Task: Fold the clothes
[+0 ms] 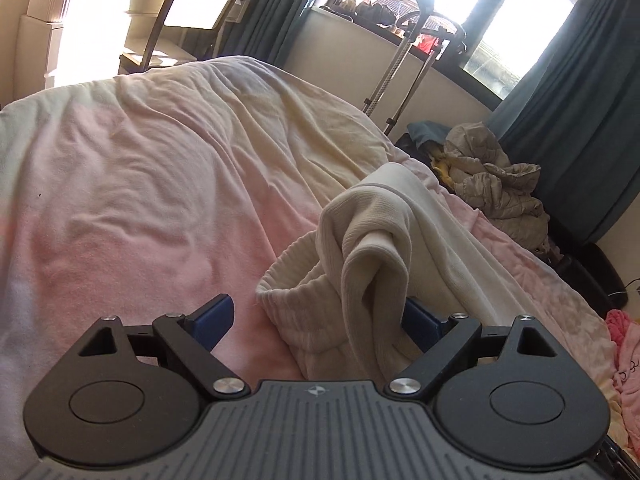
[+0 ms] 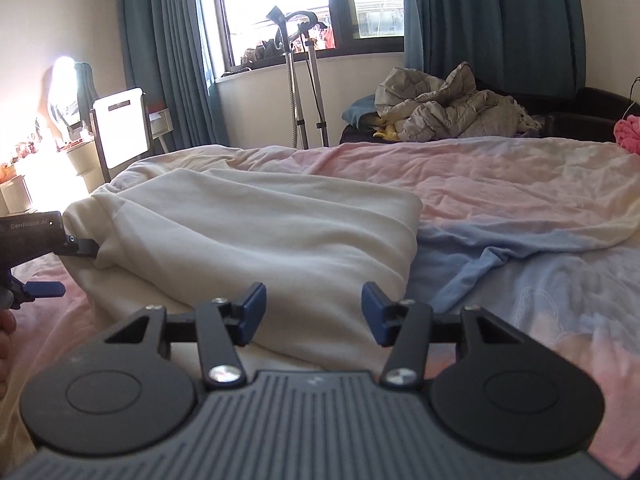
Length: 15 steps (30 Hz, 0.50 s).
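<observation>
Left wrist: our left gripper [image 1: 316,316] has fingers spread wide, the cream garment [image 1: 360,256] bunched between them, draped over the right finger, not pinched. Right wrist: our right gripper [image 2: 314,312] gapes wide over the garment's near edge on the bed [image 2: 520,184], holding nothing; the garment's length runs leftward toward the left gripper.

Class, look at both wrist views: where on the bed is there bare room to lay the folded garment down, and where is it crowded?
Free: the pink blanket left of the cream garment, and the blue sheet right of it. Crowded: around the left gripper, under bunched ribbed cloth.
</observation>
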Each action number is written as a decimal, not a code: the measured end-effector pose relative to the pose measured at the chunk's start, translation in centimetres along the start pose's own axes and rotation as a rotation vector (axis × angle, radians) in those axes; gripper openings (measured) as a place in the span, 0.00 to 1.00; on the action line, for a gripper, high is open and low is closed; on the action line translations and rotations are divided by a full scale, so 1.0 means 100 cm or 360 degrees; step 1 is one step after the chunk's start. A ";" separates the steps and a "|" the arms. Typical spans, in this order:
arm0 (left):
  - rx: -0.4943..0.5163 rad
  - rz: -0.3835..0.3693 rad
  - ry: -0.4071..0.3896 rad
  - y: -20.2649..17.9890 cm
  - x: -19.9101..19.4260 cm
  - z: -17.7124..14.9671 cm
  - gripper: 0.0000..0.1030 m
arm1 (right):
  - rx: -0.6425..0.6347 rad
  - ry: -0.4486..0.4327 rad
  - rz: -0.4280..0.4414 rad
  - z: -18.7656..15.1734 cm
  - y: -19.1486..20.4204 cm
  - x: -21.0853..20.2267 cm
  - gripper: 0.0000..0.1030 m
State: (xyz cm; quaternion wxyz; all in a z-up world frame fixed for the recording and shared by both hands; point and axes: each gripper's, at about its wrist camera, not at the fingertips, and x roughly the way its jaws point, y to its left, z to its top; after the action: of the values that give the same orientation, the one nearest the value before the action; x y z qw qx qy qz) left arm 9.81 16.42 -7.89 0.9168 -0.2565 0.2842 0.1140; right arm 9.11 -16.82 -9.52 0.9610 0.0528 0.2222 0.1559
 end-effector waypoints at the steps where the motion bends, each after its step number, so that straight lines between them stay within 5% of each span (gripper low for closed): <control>1: -0.0013 0.0007 -0.0002 0.001 0.001 0.000 0.90 | 0.0035 -0.0027 0.0015 0.003 -0.002 -0.002 0.53; 7: -0.0161 -0.0018 0.0046 0.011 0.012 -0.001 0.91 | 0.0044 0.0200 -0.0027 -0.009 -0.013 0.025 0.54; 15: -0.0106 0.0036 -0.0045 0.002 0.001 0.000 0.90 | 0.0221 0.0059 0.0034 0.007 -0.023 0.011 0.54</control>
State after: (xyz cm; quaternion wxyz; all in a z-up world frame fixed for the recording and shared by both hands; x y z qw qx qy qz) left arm 9.81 16.59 -8.06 0.9104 -0.2819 0.2701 0.1374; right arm 11.01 -18.71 -9.71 0.9490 0.1188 0.2497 0.1513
